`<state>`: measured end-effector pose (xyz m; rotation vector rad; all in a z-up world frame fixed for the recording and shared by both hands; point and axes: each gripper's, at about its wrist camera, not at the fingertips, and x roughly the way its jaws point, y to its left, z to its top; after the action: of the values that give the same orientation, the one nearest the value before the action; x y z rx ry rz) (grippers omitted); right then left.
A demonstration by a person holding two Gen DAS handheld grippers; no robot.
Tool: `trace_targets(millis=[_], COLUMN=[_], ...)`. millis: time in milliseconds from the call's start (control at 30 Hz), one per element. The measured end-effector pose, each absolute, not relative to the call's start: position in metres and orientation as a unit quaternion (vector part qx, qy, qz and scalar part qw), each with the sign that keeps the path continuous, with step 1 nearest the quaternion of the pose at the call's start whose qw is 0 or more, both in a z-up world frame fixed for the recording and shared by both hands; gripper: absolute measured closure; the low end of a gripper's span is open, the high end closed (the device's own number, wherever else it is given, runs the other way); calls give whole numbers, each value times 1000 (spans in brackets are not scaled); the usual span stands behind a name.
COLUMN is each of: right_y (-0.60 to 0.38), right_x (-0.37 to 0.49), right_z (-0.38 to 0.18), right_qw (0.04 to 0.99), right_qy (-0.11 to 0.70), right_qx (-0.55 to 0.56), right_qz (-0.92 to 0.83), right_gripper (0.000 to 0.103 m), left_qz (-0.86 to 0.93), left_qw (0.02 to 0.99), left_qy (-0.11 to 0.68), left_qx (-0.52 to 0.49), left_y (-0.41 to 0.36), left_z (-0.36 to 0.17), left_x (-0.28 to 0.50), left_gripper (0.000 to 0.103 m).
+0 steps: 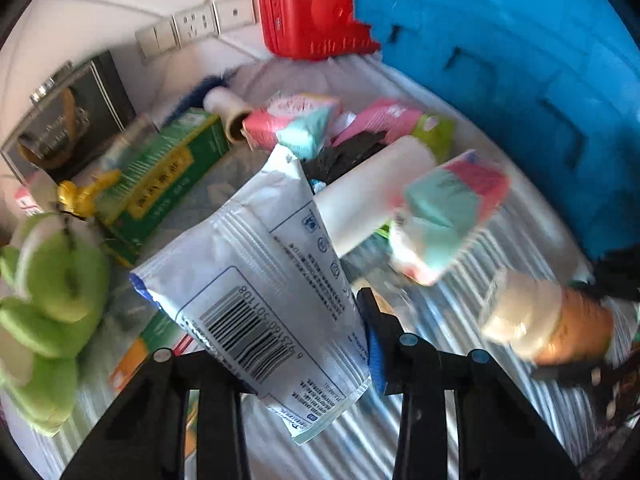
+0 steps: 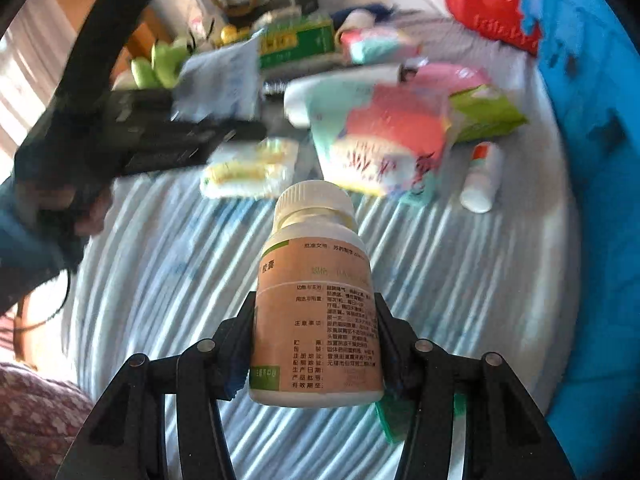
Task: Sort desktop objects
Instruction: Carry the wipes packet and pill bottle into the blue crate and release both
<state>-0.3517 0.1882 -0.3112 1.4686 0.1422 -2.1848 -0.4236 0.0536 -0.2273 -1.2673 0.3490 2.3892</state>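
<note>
My left gripper (image 1: 296, 344) is shut on a white plastic pouch (image 1: 264, 280) with a barcode, held above the striped cloth. It also shows blurred in the right wrist view (image 2: 220, 76), with the left gripper (image 2: 132, 140) at the left. My right gripper (image 2: 316, 344) is shut on a pill bottle (image 2: 316, 304) with a white cap and tan label, held upright above the cloth. The same bottle shows in the left wrist view (image 1: 548, 320) at the right.
A striped cloth (image 2: 460, 280) covers the surface. On it lie tissue packs (image 2: 384, 140), a white roll (image 1: 376, 192), a green box (image 1: 160, 176), a green plush toy (image 1: 52, 292), a small white tube (image 2: 480, 180). A blue foam mat (image 1: 500, 60) and a red case (image 1: 308, 8) stand behind.
</note>
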Motion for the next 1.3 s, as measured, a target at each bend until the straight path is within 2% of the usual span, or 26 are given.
trace_targets(millis=[233,367,533,767,1067,1167,1200,1233,1300], right_y=[199,205,231,312,445,478,489,495,510], right_x=[-306,-277,-238,-182,-199,-217,-225,-227,-233], right_z=[-271,-226,-141,-25,21,22,24,26,34], right_qw=[241,228,194,91,-26,-39,-49,-57,-79], right_qy=[51,37,16,-6,-34,-50,-53,-53,-50], right_qx=[497,454,380,236,197,198,197,194,193], right_qz=[-832,-861,-904,-967,-980,-978,-978,-978,-977], right_gripper=[51,51,51,51,51,51,51,51,32], left_qz=[883,896,906,889,885,890,896,904,918], left_qw=[217,239,292,387,404,390,377,360,332], left_qy=[125,121,117,129,138,151,156,160,156], left_qx=[-398,-353,-285,-208,-186,-180,-176,-167,-148], left_y=[42,44,71,158,294,329,336,344,350], left_z=[-161,-116,-50,35,85,97,103,109,122], left_x=[-372,-348,-326,-301,-316,-321,-322,-324,-325], left_gripper=[68,68,68,68,68,59,43,22,11])
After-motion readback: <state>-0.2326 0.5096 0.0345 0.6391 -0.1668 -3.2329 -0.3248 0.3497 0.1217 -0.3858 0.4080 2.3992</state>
